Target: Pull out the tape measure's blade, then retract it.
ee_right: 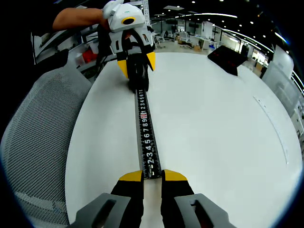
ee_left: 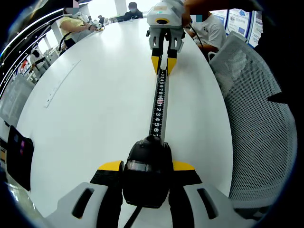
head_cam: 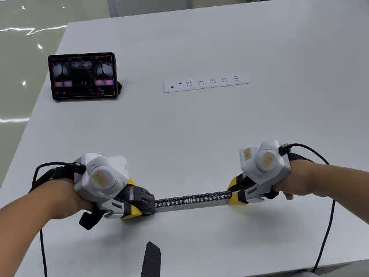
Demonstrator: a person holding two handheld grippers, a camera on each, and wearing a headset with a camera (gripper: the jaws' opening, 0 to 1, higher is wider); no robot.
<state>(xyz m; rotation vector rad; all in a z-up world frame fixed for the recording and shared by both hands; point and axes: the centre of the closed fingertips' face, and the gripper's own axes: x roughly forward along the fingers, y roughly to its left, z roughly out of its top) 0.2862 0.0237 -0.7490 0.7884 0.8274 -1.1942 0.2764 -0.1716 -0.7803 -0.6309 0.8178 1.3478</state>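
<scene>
A: Well, status?
B: Left gripper [head_cam: 134, 199] clamps the case [head_cam: 147, 199]; right gripper [head_cam: 235, 198] pinches the blade [head_cam: 190, 201] tip, stretched low over the table [head_cam: 190, 133].
A: Advice?
B: It should travel straight, case steady.

The blade's [ee_right: 145, 137] end hook is hidden between the right gripper's [ee_right: 152, 176] pinching jaw tips. The left gripper's [ee_left: 146, 166] jaws cover both flanks of the tape measure case [ee_left: 146, 183]. In the head view, the blade's numbers are too small to read, as is the screen of the tablet [head_cam: 83, 76] far ahead of the left gripper. A dark strip [head_cam: 151, 259] behind the left gripper is cut by the bottom edge and cannot be identified.
</scene>
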